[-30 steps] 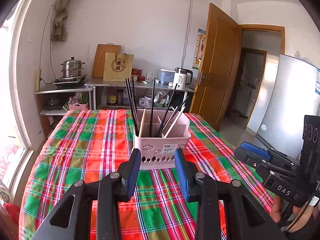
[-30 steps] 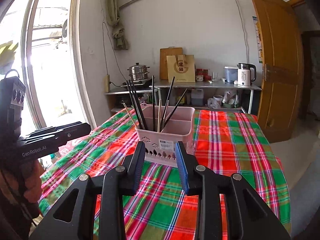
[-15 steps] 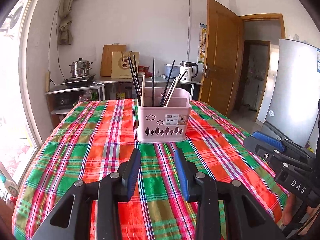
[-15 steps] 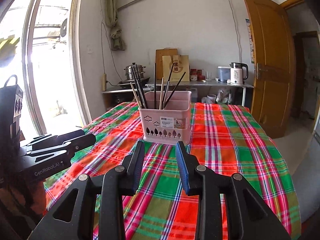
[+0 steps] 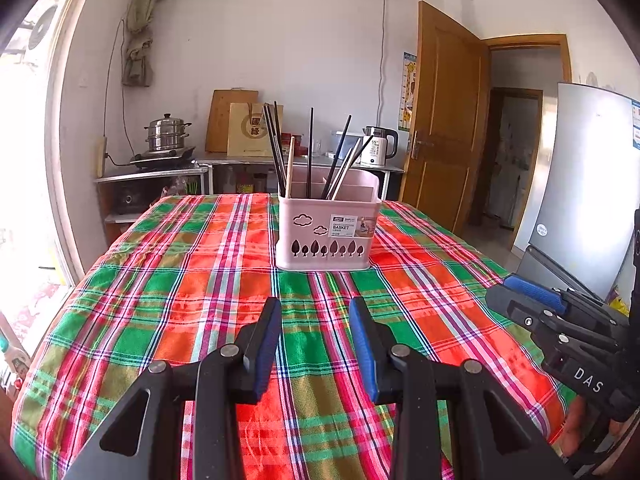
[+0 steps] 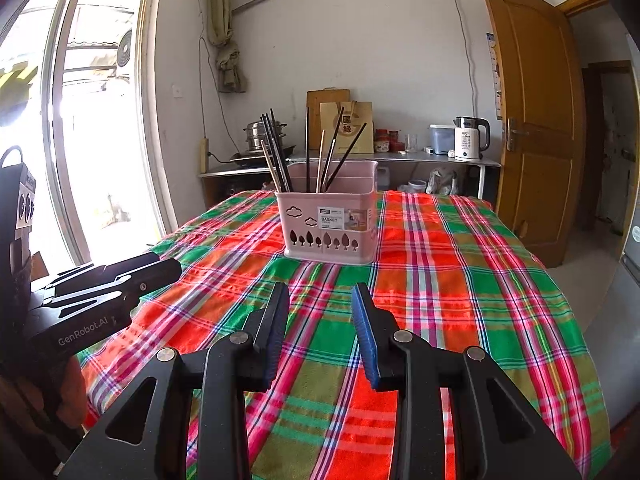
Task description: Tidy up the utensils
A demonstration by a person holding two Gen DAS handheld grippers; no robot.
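We hold the left claw (image 5: 316, 308) and right claw (image 6: 320, 294) with jaws apart and empty above the plaid-covered surface (image 5: 180, 280). Beyond them, well apart, the pink basket (image 5: 328, 228) stands upright on the surface, holding chopsticks (image 5: 310, 148).

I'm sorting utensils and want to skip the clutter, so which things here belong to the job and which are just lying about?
Part of the job: pink utensil basket; chopsticks standing in it.

Just lying about: electric kettle; steamer pot; cutting board; paper bag; fridge.
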